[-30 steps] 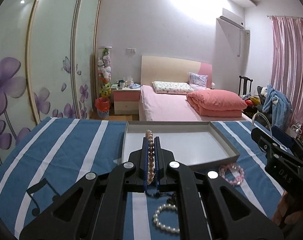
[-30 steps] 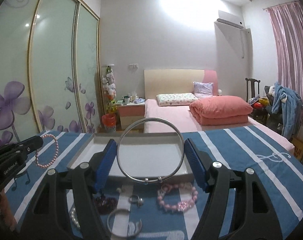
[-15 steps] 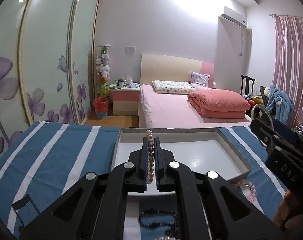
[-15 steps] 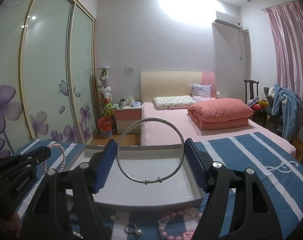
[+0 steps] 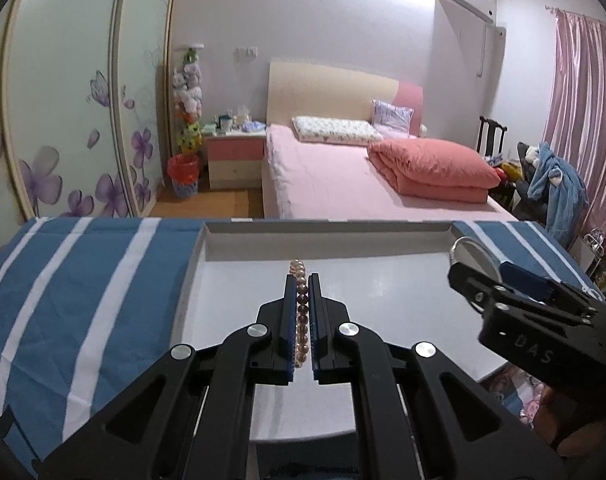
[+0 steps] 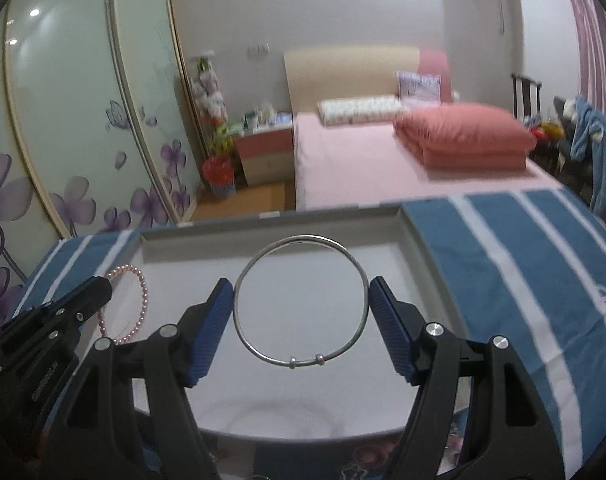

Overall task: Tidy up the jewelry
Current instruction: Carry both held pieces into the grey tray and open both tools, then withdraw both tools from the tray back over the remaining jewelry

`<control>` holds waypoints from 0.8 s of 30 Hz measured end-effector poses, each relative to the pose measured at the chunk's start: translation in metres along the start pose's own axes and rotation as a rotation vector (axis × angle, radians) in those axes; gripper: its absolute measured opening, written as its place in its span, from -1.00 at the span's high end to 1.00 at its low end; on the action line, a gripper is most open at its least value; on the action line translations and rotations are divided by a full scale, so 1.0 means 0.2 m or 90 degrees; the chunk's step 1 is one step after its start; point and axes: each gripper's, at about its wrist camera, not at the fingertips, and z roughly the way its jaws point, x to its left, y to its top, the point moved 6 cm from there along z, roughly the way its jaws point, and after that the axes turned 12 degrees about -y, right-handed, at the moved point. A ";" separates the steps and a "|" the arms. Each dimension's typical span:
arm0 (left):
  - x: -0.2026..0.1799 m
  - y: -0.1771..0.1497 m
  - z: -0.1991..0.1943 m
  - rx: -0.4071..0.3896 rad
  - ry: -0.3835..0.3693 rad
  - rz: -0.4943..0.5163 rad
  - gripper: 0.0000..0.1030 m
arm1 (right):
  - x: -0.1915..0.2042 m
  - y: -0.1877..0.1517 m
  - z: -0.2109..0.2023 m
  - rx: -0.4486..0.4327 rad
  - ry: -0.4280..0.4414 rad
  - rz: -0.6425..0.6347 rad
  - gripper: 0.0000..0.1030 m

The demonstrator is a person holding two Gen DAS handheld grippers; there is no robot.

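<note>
Left tool point(image 5: 302, 292): clenched on a pink pearl bead bracelet point(image 5: 300, 308), loop edge-on between the blue ribbed pads point(image 5: 289, 320), top of the loop poking out past the fingertips. From the right wrist view the same bracelet point(image 6: 137, 304) hangs as an upright ring off the left tool point(image 6: 99, 286), over the left part of the tray.

Right tool point(image 6: 301, 292): grasping a thin silver wire bangle point(image 6: 301, 300) across its width, one blue pad point(image 6: 213, 328) on each side, ring upright and facing the camera, two small silver beads at its bottom. Jaws are wide apart, held that way by the bangle. From the left wrist view the right tool point(image 5: 463, 270) sits over the right side of the tray, bangle point(image 5: 473, 254) visible at its tip.

Both tools are above a shallow grey rectangular tray point(image 5: 207, 248) with a white floor. Can't tell if either piece touches the floor.

Tray point(image 6: 413, 232) rests on a counter covered by a blue cloth with white stripes point(image 5: 83, 280). More pink bead jewellery point(image 5: 531, 404) lies on the cloth just beside the tray's near right corner, partly hidden behind the right tool.

Beyond: pink bed with a folded salmon duvet point(image 5: 435, 168).
</note>
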 end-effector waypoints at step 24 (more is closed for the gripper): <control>0.14 -0.05 -0.29 -0.011 -0.005 -0.066 0.27 | -0.17 -0.19 -0.23 0.036 0.033 0.029 -0.49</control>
